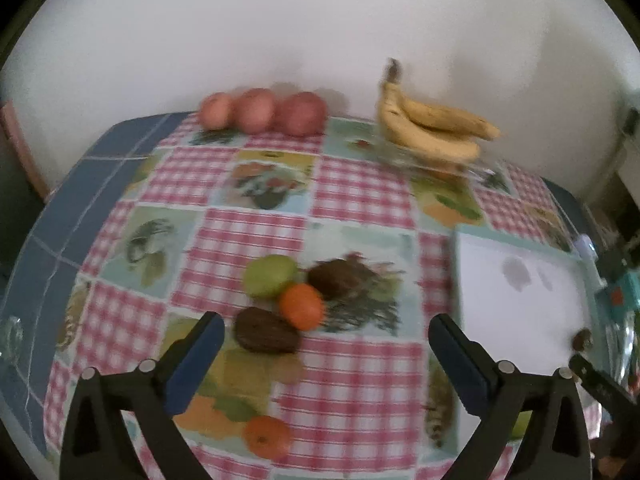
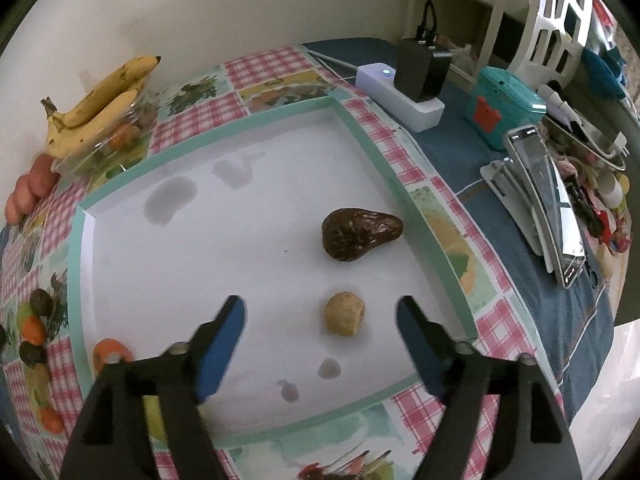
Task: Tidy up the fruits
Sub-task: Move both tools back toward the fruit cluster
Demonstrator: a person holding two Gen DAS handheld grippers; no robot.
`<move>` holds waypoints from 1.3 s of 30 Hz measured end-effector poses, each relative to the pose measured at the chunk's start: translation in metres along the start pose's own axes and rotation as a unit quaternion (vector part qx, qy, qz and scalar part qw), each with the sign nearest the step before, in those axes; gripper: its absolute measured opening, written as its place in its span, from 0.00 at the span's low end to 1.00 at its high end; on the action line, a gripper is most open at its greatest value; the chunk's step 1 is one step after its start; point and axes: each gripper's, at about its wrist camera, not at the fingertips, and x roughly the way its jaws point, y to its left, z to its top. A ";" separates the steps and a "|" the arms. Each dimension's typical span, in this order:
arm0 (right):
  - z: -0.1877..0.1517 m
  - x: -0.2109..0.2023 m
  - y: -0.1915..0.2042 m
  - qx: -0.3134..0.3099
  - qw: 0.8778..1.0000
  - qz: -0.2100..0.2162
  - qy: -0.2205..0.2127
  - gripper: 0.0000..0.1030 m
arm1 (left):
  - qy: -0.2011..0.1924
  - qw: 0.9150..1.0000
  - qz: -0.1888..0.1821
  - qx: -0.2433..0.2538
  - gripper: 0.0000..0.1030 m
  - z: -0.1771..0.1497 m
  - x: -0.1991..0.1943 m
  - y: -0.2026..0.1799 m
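Note:
In the left wrist view, my left gripper (image 1: 326, 322) stands wide open above the checked tablecloth, holding nothing. Just ahead of its fingers lies a cluster: a green fruit (image 1: 270, 280), an orange (image 1: 302, 306) and two dark avocados (image 1: 266, 330) (image 1: 340, 280). Another orange (image 1: 267, 436) lies under the gripper. In the right wrist view, my right gripper (image 2: 320, 300) is open over the white tray (image 2: 372, 152). A small tan round fruit (image 2: 344, 314) lies on the tray between its fingers, untouched. A dark avocado (image 2: 360, 234) rests further in.
Three reddish fruits (image 1: 260, 110) line the wall at the back. Bananas (image 1: 432, 128) sit in a clear container beside them. Right of the tray are a white power strip (image 2: 400, 88), a teal box (image 2: 504, 108) and a phone on a stand (image 2: 544, 200).

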 end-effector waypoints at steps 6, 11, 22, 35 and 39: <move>-0.002 -0.003 0.007 -0.010 1.000 0.017 -0.013 0.84 | 0.000 0.999 0.019 -0.033 1.00 0.006 -0.002 0.034; -0.004 -0.009 0.022 -0.042 0.998 0.020 -0.039 0.84 | -0.019 0.998 0.024 -0.046 1.00 0.011 -0.009 0.053; -0.011 -0.022 0.056 -0.057 0.993 0.071 -0.068 0.84 | -0.047 0.995 0.027 -0.079 1.00 0.021 -0.022 0.086; -0.030 -0.038 0.129 -0.124 0.979 0.149 -0.056 0.84 | -0.052 0.987 0.055 -0.142 1.00 0.016 -0.023 0.158; -0.036 -0.040 0.150 -0.152 0.974 0.158 -0.054 0.84 | -0.051 0.984 0.068 -0.160 1.00 0.015 -0.019 0.173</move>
